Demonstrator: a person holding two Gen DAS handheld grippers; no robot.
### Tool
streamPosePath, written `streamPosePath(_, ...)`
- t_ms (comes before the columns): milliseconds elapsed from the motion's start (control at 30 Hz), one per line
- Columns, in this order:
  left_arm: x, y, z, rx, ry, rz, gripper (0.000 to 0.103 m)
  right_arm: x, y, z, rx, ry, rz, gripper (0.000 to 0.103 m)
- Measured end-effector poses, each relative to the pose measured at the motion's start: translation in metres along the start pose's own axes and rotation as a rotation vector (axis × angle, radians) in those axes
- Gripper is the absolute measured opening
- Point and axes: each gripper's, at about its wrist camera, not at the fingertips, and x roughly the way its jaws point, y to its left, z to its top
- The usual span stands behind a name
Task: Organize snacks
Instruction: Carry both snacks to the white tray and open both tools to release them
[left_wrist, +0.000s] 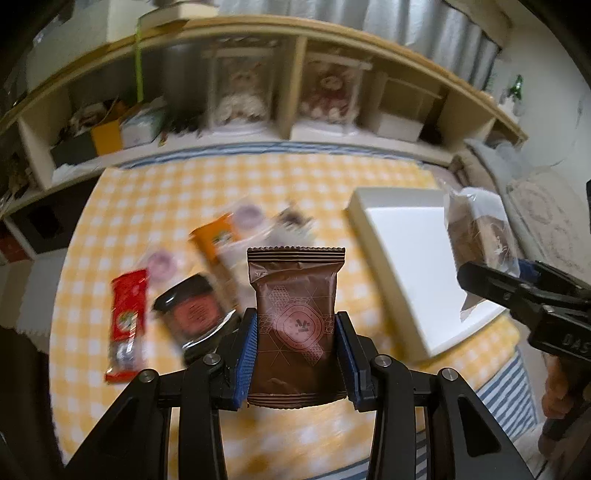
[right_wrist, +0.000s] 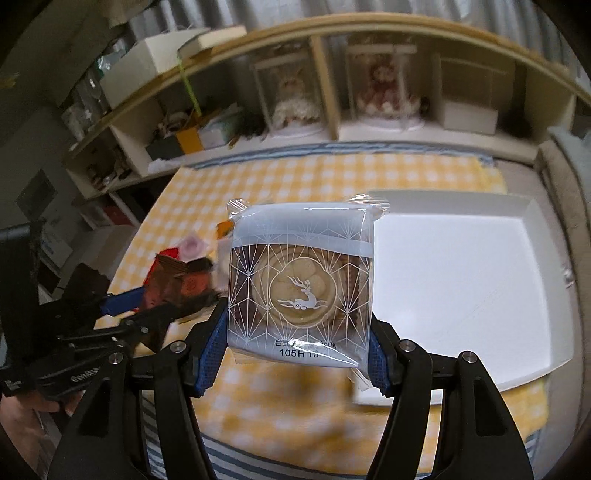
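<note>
Clamping a brown foil snack packet (left_wrist: 295, 325) between its blue pads, the left gripper (left_wrist: 295, 354) held it upright above the yellow checked cloth (left_wrist: 184, 184). Over on the other side, the right gripper (right_wrist: 297, 354) pinched a clear-wrapped pastry with a white deer print (right_wrist: 301, 284), lifted off the desk just left of the white tray (right_wrist: 461, 280). That tray sat bare on the cloth, near the right edge. Back on the cloth lay the rest of the snacks, blurred: a red packet (left_wrist: 127, 321), a dark round-labelled one (left_wrist: 194, 314), an orange packet (left_wrist: 214, 236) and some pink-centred wrappers (left_wrist: 162, 262). Behind it all ran a wooden shelf (left_wrist: 295, 40) with boxed dolls inside.
</note>
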Motion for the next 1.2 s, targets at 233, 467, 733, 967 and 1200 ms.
streamPosePath(233,0.021,-0.055,0.019,0.026,-0.024,-0.066,0.04,-0.021,-0.055,0.004,0.016,-0.007,-0.083,0.065)
streamPosePath(467,0.07,-0.099,0.035,0.006,-0.011,-0.134,0.04,-0.031,-0.122,-0.004,0.063,0.01,-0.143,0.065)
streamPosePath(733,0.142,-0.131,0.04,-0.059,0.065,-0.171,0.04,-0.032,-0.203,-0.017,0.085,0.065,-0.223,0.065)
streamPosePath(967,0.201,-0.138,0.046,-0.114,0.151,-0.13,0.04,-0.014,-0.256,-0.027,0.136,0.149,-0.244,0.066)
streamPosePath(1200,0.231,-0.131,0.047,-0.122,0.167,-0.09,0.046,0.017,-0.271,-0.03,0.15,0.213,-0.207,0.067)
